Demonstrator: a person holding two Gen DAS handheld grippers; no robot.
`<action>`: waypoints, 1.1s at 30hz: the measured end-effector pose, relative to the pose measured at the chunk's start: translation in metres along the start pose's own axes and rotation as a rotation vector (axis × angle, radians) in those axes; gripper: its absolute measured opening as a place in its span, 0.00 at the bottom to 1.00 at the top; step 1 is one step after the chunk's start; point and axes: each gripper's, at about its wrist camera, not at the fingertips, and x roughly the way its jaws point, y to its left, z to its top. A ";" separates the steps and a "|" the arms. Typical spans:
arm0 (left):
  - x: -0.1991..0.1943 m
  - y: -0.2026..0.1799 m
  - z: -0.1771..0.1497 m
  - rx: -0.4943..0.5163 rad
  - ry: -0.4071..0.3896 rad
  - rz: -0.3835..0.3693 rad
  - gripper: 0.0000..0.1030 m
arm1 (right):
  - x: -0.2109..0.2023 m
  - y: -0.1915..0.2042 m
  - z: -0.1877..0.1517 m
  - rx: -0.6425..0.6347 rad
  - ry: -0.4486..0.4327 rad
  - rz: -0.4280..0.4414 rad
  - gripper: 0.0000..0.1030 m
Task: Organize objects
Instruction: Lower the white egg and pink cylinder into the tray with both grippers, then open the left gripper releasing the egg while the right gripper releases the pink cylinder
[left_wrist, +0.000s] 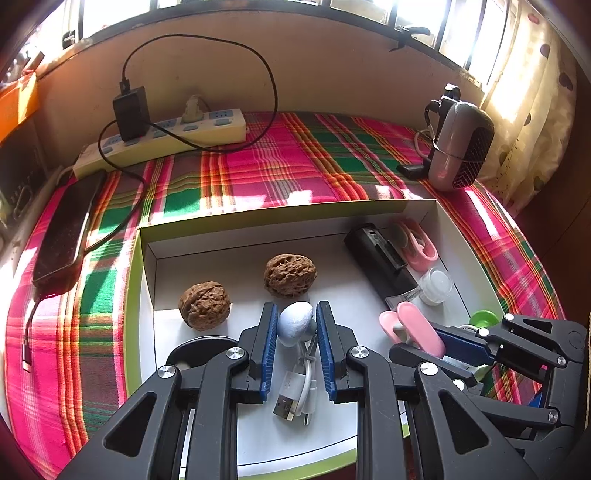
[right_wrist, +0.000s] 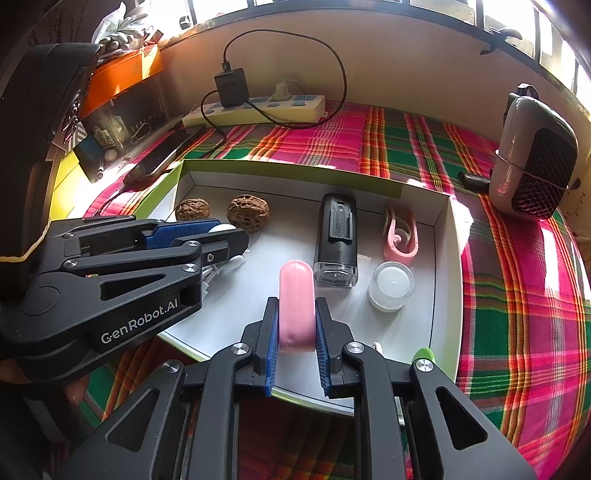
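Note:
A shallow white box (left_wrist: 147, 295) with a green rim lies on the plaid cloth. My left gripper (left_wrist: 296, 306) is over its near part, shut on a pale egg-shaped piece (left_wrist: 293, 326) joined to a coiled white USB cable (left_wrist: 301, 387). My right gripper (right_wrist: 297, 301) is shut on a pink capsule-shaped case (right_wrist: 295, 284) above the box's front edge. Inside the box lie two walnuts (left_wrist: 205, 304) (left_wrist: 290, 275), a black device with a clear cap (right_wrist: 337, 240), a pink clip (right_wrist: 400, 236) and a small clear jar (right_wrist: 390, 286).
A power strip (left_wrist: 166, 136) with a black charger and looping cable lies at the back wall. A phone (left_wrist: 66, 236) rests left of the box, a grey fan-like device (left_wrist: 461, 147) at the back right. A green object (right_wrist: 424, 354) shows by the box's front corner.

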 end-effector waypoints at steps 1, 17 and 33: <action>0.000 0.000 0.000 -0.001 0.000 0.000 0.19 | 0.000 0.000 0.000 -0.001 0.000 0.000 0.18; -0.001 -0.001 0.001 -0.001 0.005 0.005 0.20 | 0.000 -0.002 0.000 0.010 -0.001 -0.004 0.18; -0.014 -0.005 -0.003 0.017 -0.035 0.058 0.27 | -0.007 -0.003 -0.004 0.024 -0.015 -0.017 0.36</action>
